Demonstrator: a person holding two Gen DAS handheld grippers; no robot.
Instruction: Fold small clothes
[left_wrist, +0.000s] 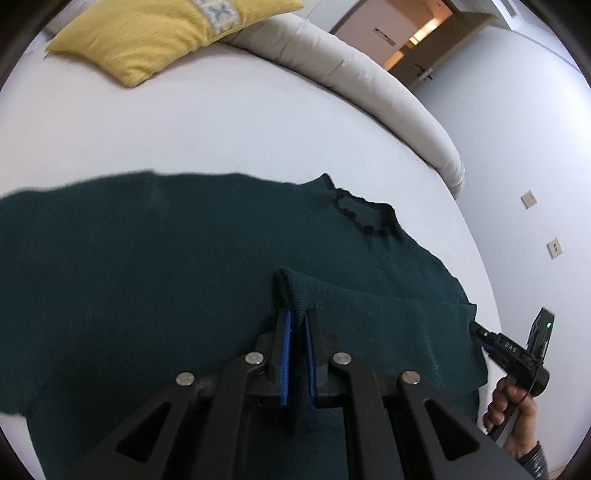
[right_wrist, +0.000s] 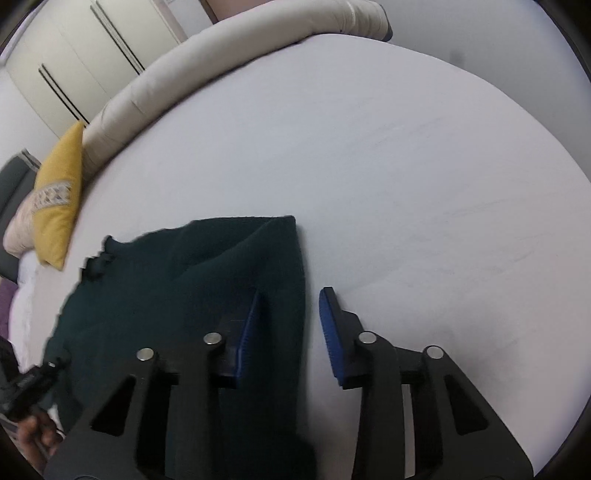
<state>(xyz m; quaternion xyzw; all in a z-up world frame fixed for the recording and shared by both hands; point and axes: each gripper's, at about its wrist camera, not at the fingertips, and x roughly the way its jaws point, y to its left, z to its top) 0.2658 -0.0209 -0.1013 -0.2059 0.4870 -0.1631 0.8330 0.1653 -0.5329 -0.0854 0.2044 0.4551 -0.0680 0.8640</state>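
Note:
A dark green knit sweater (left_wrist: 166, 258) lies spread on the white bed (left_wrist: 221, 129), its black-trimmed collar (left_wrist: 365, 218) toward the far right. My left gripper (left_wrist: 297, 317) is shut on a raised fold of the sweater, pinched between its blue pads. In the right wrist view the sweater (right_wrist: 177, 295) lies at the left with a folded part reaching a corner (right_wrist: 290, 221). My right gripper (right_wrist: 290, 306) is open, its jaws straddling the sweater's right edge; one pad (right_wrist: 251, 325) is over the cloth, the other over the bed sheet. The right gripper also shows at the left wrist view's right edge (left_wrist: 476, 328).
A yellow cushion (left_wrist: 155, 40) lies at the far side of the bed, also in the right wrist view (right_wrist: 59, 199). A beige padded rim (left_wrist: 369, 85) curves round the bed. Wall sockets (left_wrist: 554, 247) and a doorway (left_wrist: 413, 33) are beyond. Wardrobe doors (right_wrist: 74, 62) stand behind.

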